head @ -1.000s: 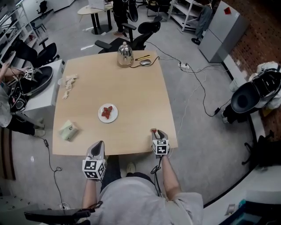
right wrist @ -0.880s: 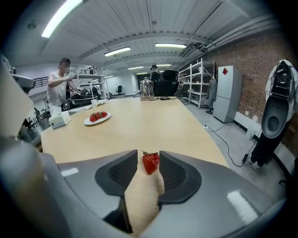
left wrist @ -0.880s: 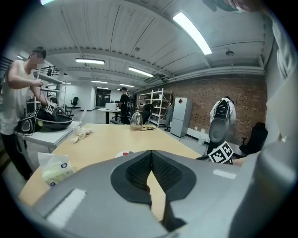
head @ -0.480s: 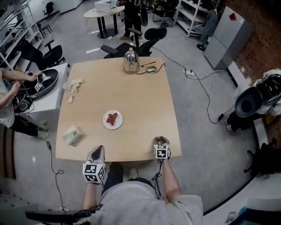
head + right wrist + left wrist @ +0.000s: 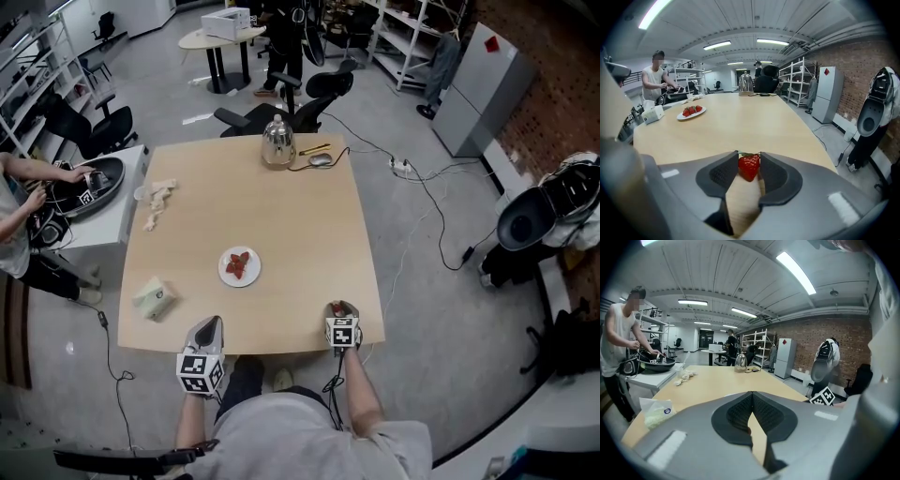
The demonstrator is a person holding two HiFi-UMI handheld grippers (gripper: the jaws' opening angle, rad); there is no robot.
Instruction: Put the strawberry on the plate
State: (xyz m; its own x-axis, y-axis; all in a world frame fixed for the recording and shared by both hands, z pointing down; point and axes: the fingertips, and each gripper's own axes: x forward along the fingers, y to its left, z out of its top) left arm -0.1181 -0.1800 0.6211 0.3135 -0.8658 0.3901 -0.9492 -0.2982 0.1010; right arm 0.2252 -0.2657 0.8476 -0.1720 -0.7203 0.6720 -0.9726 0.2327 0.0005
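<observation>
Where the head view looks down on the scene, the right gripper [image 5: 339, 309] rests at the near edge of the wooden tabletop [image 5: 300, 206], with a strawberry [image 5: 336, 307] at its tips. The left gripper [image 5: 212, 322] sits at the same edge, well apart to the left. The white plate [image 5: 226, 274] stands near the middle of the tabletop and carries red fruit [image 5: 240, 263]. A metal kettle [image 5: 278, 143] stands at the far edge, and a pale packet [image 5: 156, 296] lies near the left edge.

In the left gripper view, the jaws meet at their tips with nothing between them.

In the right gripper view, the jaws have just been closing. They now stand narrow, both pads pressed against the strawberry, its green cap uppermost. The plate lies farther along the tabletop to the left, well apart from the strawberry.
</observation>
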